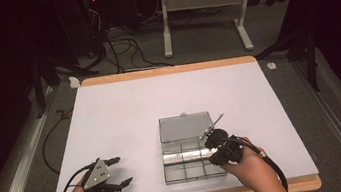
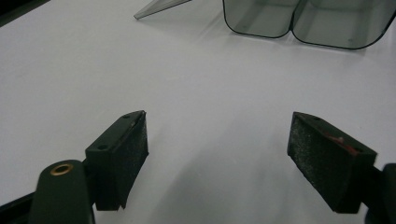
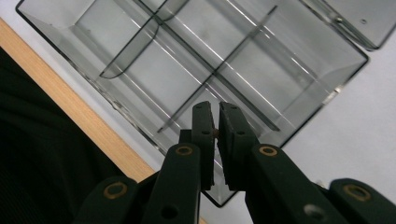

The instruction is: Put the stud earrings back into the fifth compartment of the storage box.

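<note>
Right, the white surface [image 1: 126,117] carries a clear compartment box [image 1: 188,161], lid [image 1: 185,126] flung open and lying flat behind the tray, every compartment looking empty. Over the box's right edge the right gripper [image 3: 216,122] hovers, fingers pressed together, perhaps on a tiny brownish speck, too small to tell. Well left of the box the left gripper [image 2: 217,154] rests, fingers spread on nothing, so opening looks done and filling or closing remains.
</note>
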